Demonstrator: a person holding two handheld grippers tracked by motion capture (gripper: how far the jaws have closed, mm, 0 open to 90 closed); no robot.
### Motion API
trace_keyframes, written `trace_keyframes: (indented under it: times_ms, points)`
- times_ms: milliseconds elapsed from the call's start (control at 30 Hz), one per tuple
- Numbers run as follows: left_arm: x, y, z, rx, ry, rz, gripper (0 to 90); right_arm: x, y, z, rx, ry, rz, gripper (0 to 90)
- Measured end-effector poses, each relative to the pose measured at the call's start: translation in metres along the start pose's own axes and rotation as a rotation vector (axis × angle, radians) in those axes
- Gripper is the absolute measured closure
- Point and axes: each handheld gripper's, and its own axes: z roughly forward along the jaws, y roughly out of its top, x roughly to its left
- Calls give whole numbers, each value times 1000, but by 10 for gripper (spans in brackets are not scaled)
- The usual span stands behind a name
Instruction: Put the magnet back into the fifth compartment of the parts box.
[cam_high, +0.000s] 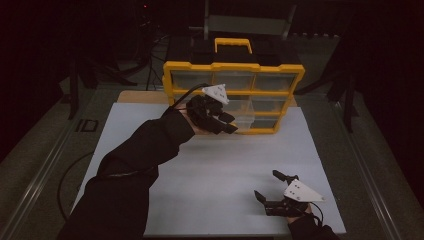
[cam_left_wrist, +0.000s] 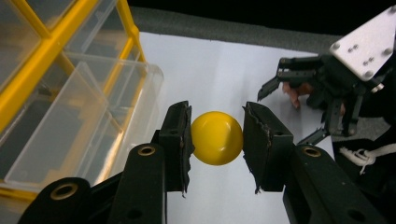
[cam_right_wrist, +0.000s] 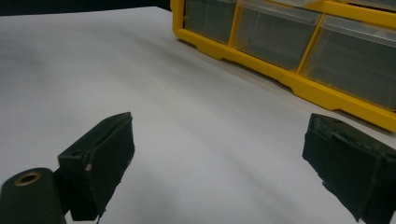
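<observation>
My left gripper (cam_left_wrist: 217, 110) is shut on a yellow ball (cam_left_wrist: 217, 137), with one black pad pressed on each side of it. It hovers beside a clear plastic drawer (cam_left_wrist: 84, 116) pulled out of the yellow organizer (cam_high: 232, 66). In the high view the left gripper (cam_high: 227, 122) is raised in front of the organizer's middle row, next to the drawer (cam_high: 245, 112). My right gripper (cam_high: 266, 184) rests near the front right of the white board, open with nothing between its jaws (cam_right_wrist: 219, 154). The left gripper view also shows the right gripper (cam_left_wrist: 282, 119) farther off.
The organizer (cam_right_wrist: 299, 84) stands upright at the far edge of the white board (cam_high: 215, 170), with clear drawers in rows and a yellow handle on top. Dark floor and stands surround the table. A black sleeve reaches across the board's left side.
</observation>
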Motion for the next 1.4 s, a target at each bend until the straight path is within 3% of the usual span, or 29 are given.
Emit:
trace_keyframes:
  times_ms: [333, 667, 1133, 1400]
  points:
    - [10, 13, -2, -26, 4, -13, 631, 0, 0, -1, -4, -2, 0, 89]
    - [24, 17, -6, -60, 32, -52, 631, 0, 0, -1, -3, -2, 2, 89]
    - [41, 22, 4, -133, 91, -144, 630, 0, 0, -1, -4, -1, 5, 89]
    - [48, 20, 13, -126, 146, -198, 630, 0, 0, -1, -3, -1, 1, 89]
